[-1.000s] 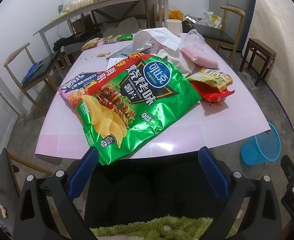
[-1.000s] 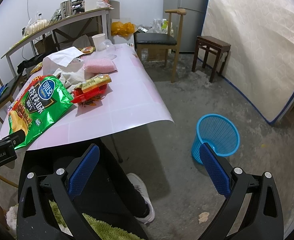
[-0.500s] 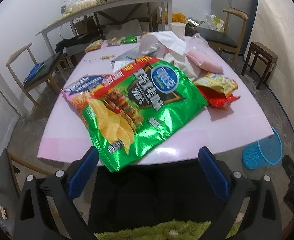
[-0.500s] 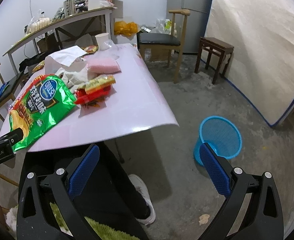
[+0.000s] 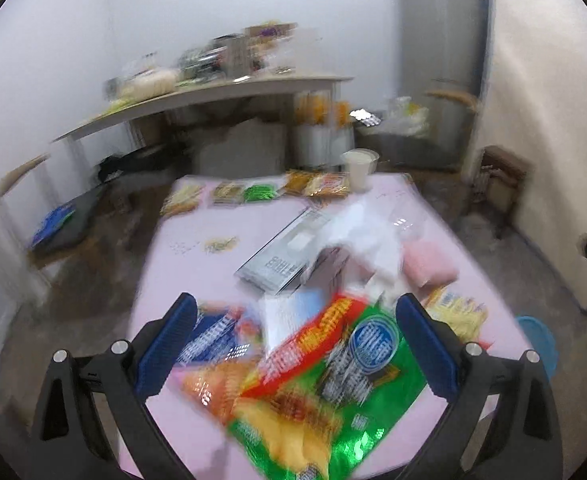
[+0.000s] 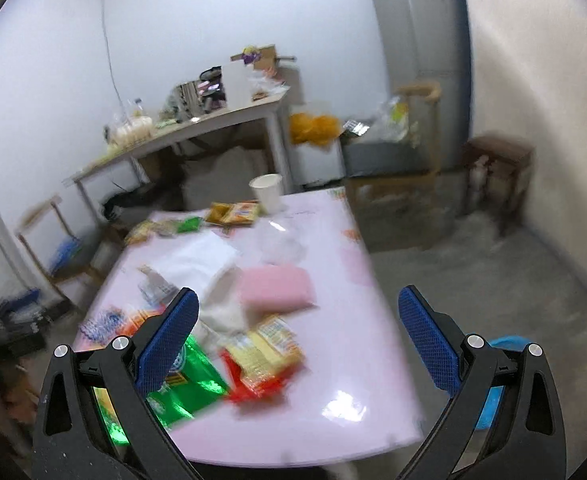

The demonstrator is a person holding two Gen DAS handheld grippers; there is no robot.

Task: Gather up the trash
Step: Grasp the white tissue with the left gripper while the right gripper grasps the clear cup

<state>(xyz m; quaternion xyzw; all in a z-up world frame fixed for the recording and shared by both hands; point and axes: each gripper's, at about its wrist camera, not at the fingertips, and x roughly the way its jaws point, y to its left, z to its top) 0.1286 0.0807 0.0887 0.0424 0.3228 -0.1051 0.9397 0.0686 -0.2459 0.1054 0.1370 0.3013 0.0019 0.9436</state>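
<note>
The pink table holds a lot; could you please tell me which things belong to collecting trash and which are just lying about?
Job:
green chip bag
yellow-red wrapper
blue basket
left gripper, right gripper, both open

Lying about:
pink sponge
paper cup
chair

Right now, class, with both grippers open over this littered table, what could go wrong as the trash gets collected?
1. The green chip bag overlaps other wrappers, so the open left gripper may drag neighbours along.
2. The paper cup stands upright at the far edge; a sweeping reach could topple it.
3. The blue bin sits on the floor beside the table, so the yellow-and-red packet might slip from the right gripper on the way.
</note>
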